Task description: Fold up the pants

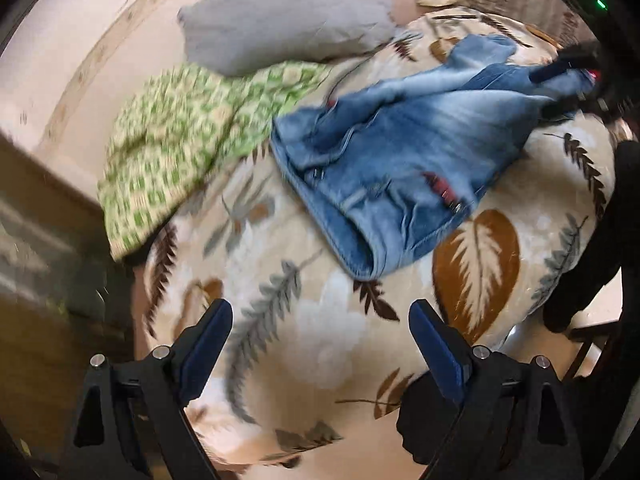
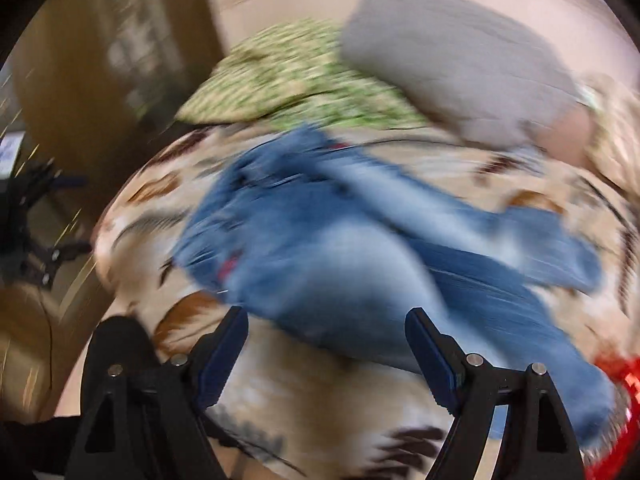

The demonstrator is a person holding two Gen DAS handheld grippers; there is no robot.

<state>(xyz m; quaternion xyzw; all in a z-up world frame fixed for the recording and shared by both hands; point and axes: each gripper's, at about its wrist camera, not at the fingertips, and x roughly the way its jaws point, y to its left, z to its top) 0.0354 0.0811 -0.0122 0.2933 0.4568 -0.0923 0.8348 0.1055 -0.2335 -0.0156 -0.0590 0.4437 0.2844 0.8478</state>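
Pants [image 1: 404, 148] lie crumpled on the bed [image 1: 320, 320], both hand-held grippers, left [image 1: 320, 328] and right [image 2: 326, 336], spread and empty; we should flatten legs before folding.

Motion is smearing the jeans [image 2: 360, 248] in the right wrist view; a red object [image 2: 624, 408] is running off-frame.

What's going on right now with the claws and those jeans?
Left claw open, empty. Right claw open, empty. Jeans loose and rumpled on leaf-print blanket. Green checked cloth and grey pillow beside them.
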